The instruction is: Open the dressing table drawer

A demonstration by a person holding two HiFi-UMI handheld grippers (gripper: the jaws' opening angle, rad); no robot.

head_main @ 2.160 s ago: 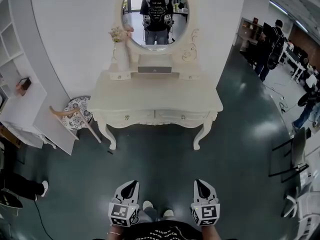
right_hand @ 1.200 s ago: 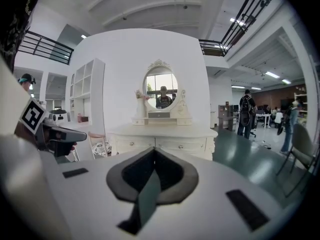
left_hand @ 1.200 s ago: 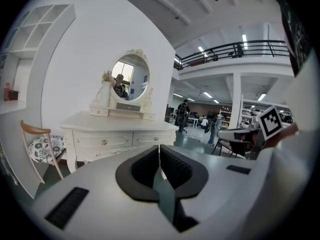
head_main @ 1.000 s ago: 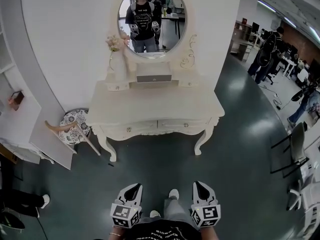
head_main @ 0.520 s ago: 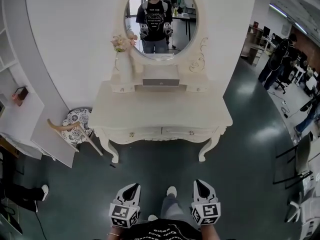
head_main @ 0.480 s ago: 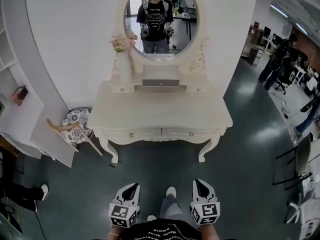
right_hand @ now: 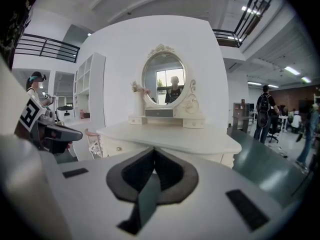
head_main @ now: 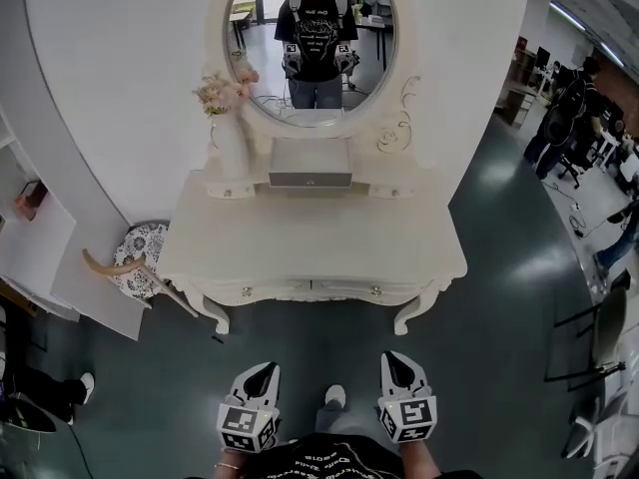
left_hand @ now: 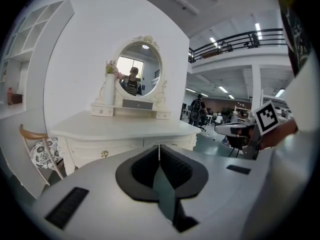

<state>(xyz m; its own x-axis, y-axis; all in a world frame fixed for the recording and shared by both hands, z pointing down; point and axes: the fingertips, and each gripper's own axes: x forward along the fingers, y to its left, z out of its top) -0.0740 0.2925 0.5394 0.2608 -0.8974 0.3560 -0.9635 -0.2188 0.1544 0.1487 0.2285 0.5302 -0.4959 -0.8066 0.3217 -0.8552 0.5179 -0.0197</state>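
The cream-white wooden dressing table (head_main: 310, 233) now looks bigger and sits lower in the middle of the frame than before. Its two front drawers (head_main: 344, 289) are shut. At the bottom, the left gripper (head_main: 262, 369) and right gripper (head_main: 391, 359) have closed, empty jaws.

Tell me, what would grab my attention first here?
A cream dressing table stands against the white wall ahead, its oval mirror reflecting the person wearing the camera, a vase of pale flowers at its left. Low in the head view, the left gripper and right gripper point at it, both shut and empty, well short of its closed drawers.
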